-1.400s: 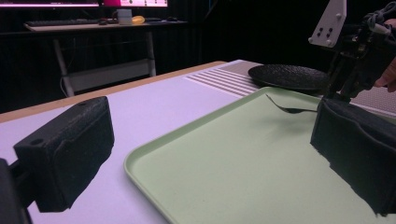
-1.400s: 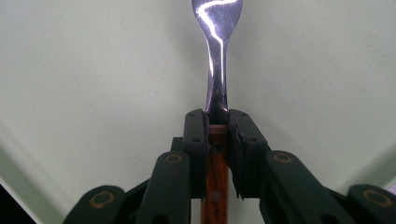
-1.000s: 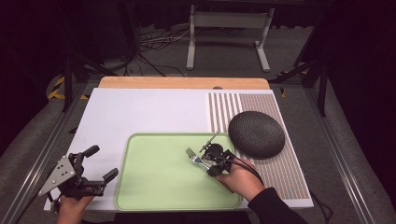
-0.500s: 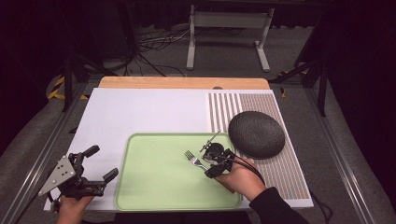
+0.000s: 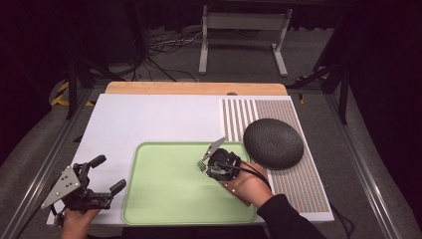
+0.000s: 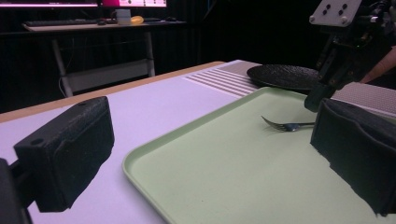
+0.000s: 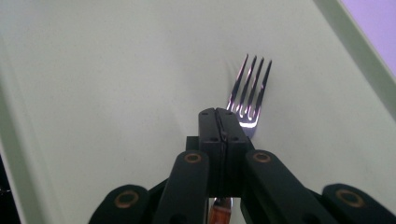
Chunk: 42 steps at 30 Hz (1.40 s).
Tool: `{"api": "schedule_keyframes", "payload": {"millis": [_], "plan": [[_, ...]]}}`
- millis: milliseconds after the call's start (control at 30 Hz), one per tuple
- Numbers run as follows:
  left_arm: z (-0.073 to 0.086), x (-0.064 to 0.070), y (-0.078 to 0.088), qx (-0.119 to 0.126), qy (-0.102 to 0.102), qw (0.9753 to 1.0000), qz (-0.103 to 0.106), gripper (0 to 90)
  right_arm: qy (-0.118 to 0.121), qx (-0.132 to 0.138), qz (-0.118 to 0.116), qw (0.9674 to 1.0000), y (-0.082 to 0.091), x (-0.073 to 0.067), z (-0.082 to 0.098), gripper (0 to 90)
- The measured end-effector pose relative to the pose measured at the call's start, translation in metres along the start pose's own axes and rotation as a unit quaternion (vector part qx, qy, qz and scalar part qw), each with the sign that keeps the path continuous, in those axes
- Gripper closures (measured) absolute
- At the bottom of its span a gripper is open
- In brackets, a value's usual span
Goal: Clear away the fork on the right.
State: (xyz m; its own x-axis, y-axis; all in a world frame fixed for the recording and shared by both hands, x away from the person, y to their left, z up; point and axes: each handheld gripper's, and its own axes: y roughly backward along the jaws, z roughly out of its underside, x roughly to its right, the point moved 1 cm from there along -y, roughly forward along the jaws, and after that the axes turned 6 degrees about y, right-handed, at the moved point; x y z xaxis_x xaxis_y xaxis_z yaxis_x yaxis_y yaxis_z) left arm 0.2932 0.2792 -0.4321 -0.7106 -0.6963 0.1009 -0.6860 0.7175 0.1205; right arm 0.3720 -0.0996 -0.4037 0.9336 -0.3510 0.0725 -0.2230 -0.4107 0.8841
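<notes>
The right gripper [image 7: 219,122], its jaws having just closed, pinches the neck of a shiny metal fork [image 7: 247,91], which lies on the pale green plastic tray [image 5: 164,194]. The left gripper [image 5: 102,172] rests spread beside the tray on the white table [image 5: 149,117].

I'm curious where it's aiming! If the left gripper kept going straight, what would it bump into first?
Probably the green tray: the left gripper points across its near rim. Farther along lies the fork, though depth is hard to judge.
</notes>
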Motion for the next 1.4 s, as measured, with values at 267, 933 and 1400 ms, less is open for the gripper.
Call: {"api": "schedule_keyframes", "payload": {"millis": [267,933,1400], "plan": [[0.0,0.0,0.001,0.0,0.002,1.0,0.001,0.1,0.027,0.005,-0.003,0.9996,-0.021,0.007,-0.012,90.0],[0.0,0.0,0.001,0.002,0.001,1.0,0.002,0.1,0.034,0.004,-0.015,0.9993,-0.05,0.015,-0.019,90.0],[-0.001,0.0,0.001,0.001,0.001,1.0,0.003,0.2,0.035,0.005,0.0,0.9994,-0.053,0.019,-0.019,90.0]]}}
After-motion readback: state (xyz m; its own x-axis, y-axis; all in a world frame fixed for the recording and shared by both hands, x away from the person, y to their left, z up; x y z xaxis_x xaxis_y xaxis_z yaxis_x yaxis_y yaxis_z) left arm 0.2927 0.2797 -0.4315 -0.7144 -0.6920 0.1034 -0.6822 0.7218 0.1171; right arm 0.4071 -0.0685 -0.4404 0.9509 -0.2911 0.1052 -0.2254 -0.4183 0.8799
